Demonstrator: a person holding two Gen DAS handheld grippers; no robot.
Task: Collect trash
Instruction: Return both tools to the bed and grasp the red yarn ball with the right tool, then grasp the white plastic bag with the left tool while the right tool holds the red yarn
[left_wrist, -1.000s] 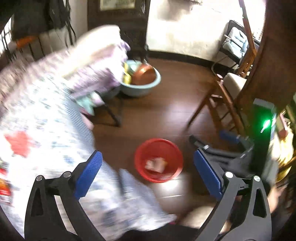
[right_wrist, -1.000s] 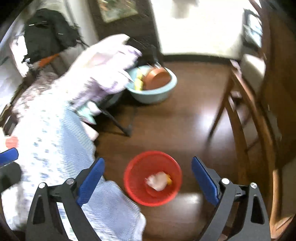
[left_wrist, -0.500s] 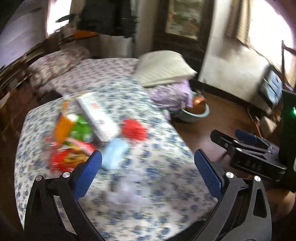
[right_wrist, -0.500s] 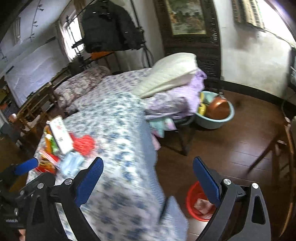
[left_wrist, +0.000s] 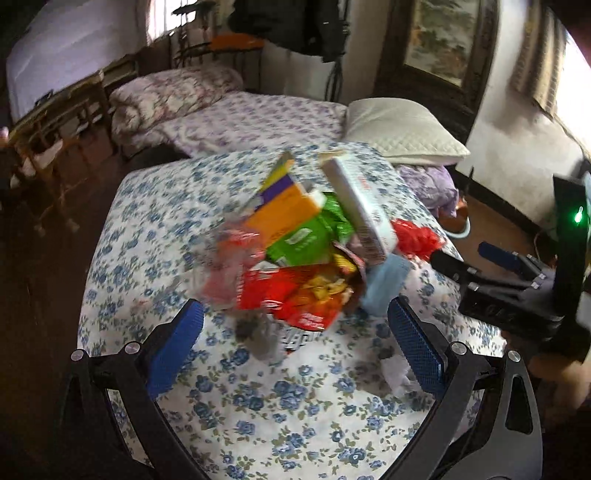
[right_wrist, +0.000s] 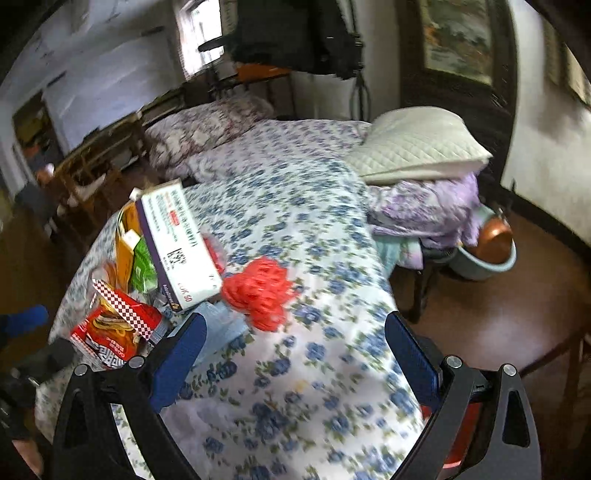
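Note:
A pile of trash lies on the blue-flowered bed cover (left_wrist: 155, 221): a red snack bag (left_wrist: 295, 295), a green wrapper (left_wrist: 306, 240), an orange carton (left_wrist: 280, 218), a white box (left_wrist: 362, 210), a red net (left_wrist: 417, 236) and a pale blue cloth (left_wrist: 388, 284). My left gripper (left_wrist: 295, 354) hangs open just in front of the red snack bag, holding nothing. The right gripper (left_wrist: 491, 269) shows at that view's right edge. In the right wrist view my right gripper (right_wrist: 295, 358) is open above the cover, near the red net (right_wrist: 258, 291), white box (right_wrist: 177, 247) and snack bag (right_wrist: 114, 332).
A crumpled white tissue (left_wrist: 399, 373) lies by my left gripper's right finger. A white pillow (right_wrist: 417, 144) tops purple bedding (right_wrist: 424, 206). A blue basin (right_wrist: 487, 258) with a copper bowl stands on the brown floor (right_wrist: 498, 325). A red bin's rim (right_wrist: 461, 435) peeks behind my right finger. Wooden chairs (left_wrist: 48, 147) stand left.
Both views have swung from the red bin on the floor up to the bed. The trash pile now sits closer and larger before both open grippers.

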